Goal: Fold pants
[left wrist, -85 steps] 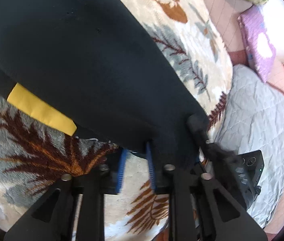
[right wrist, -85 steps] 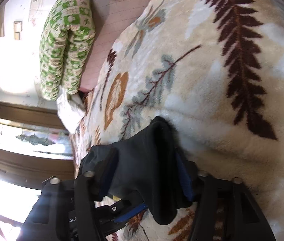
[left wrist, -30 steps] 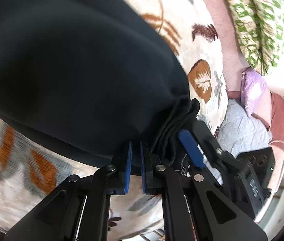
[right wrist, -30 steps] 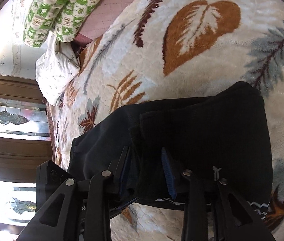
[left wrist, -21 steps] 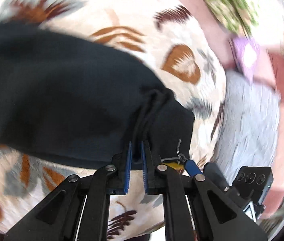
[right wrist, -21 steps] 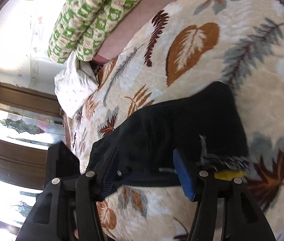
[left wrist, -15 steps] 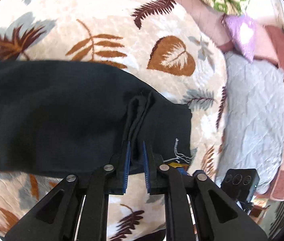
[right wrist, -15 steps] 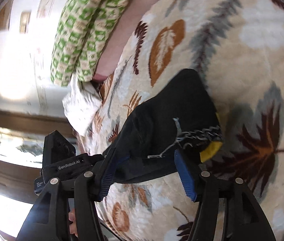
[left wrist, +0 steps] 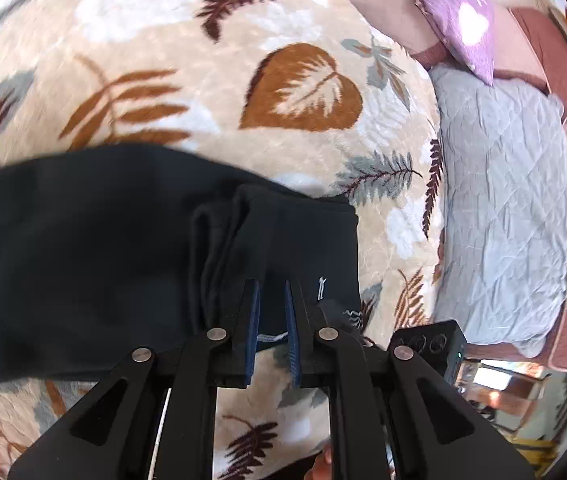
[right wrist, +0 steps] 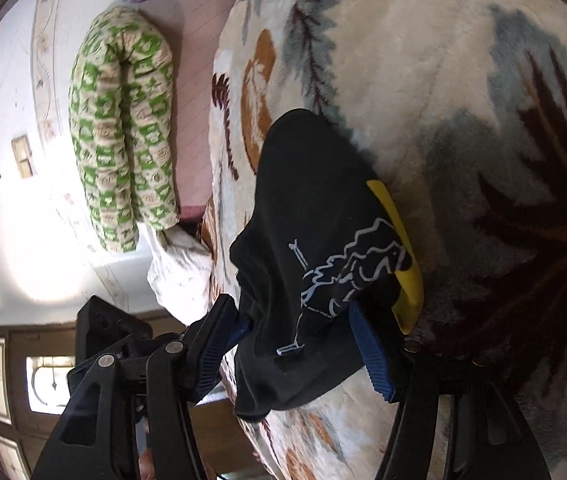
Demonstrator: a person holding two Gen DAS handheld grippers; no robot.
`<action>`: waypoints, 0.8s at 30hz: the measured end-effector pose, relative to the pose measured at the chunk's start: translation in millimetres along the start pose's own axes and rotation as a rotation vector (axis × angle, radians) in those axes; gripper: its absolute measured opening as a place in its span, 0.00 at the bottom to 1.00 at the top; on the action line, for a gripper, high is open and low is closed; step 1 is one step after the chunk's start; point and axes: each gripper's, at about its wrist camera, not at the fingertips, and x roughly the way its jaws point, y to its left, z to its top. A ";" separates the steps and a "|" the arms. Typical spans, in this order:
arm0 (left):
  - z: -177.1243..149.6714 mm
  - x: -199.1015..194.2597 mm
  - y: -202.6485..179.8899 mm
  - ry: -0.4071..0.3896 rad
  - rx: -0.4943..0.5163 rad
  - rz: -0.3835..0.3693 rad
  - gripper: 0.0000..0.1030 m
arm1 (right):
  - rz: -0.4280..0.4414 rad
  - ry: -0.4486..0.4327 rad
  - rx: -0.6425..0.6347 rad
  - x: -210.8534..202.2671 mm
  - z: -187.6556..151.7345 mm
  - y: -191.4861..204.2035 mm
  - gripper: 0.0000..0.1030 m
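Note:
The black pants point(left wrist: 95, 240) lie folded across the leaf-patterned blanket point(left wrist: 211, 80), with the doubled end at the right. My left gripper point(left wrist: 270, 292) hovers over the near edge of that doubled end, its blue pads a small gap apart with nothing clamped between them. In the right wrist view the pants' end point(right wrist: 315, 216) shows a white drawstring point(right wrist: 347, 268) and a yellow patch point(right wrist: 403, 256). My right gripper point(right wrist: 299, 328) is wide open, its blue fingers point(right wrist: 371, 356) on either side of the cloth.
A grey quilted mat point(left wrist: 503, 200) lies right of the blanket. A purple pillow point(left wrist: 463, 20) and a green patterned bolster point(right wrist: 123, 128) lie at the bed's far side. A white pillow point(right wrist: 179, 268) sits by the bolster. Wooden doors point(right wrist: 23, 380) stand beyond.
Both grippers carried the pants' end over onto the rest, laid it down and let go. The right jaws opened wide; the left jaws parted slightly and pulled back.

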 end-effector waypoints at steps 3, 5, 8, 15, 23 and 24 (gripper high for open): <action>6.1 12.9 -11.0 0.022 0.030 0.054 0.22 | -0.052 -0.031 0.007 -1.7 -2.1 -3.7 0.28; 9.0 18.9 -12.5 0.021 0.049 0.132 0.22 | -0.069 -0.030 0.041 -1.4 -1.7 -12.7 0.11; 10.9 19.0 -0.7 0.005 0.048 0.206 0.22 | -0.065 -0.028 0.011 -4.3 -4.4 -12.0 0.09; 4.1 1.6 36.4 -0.004 -0.008 0.101 0.22 | -0.070 0.031 -0.065 -1.3 -12.5 -7.3 0.08; 3.7 19.2 32.2 0.009 0.013 0.010 0.46 | -0.063 0.039 -0.046 -1.0 -12.8 -10.8 0.09; 2.2 23.4 29.8 0.014 0.014 0.008 0.46 | -0.061 0.039 -0.043 -1.4 -12.6 -11.2 0.09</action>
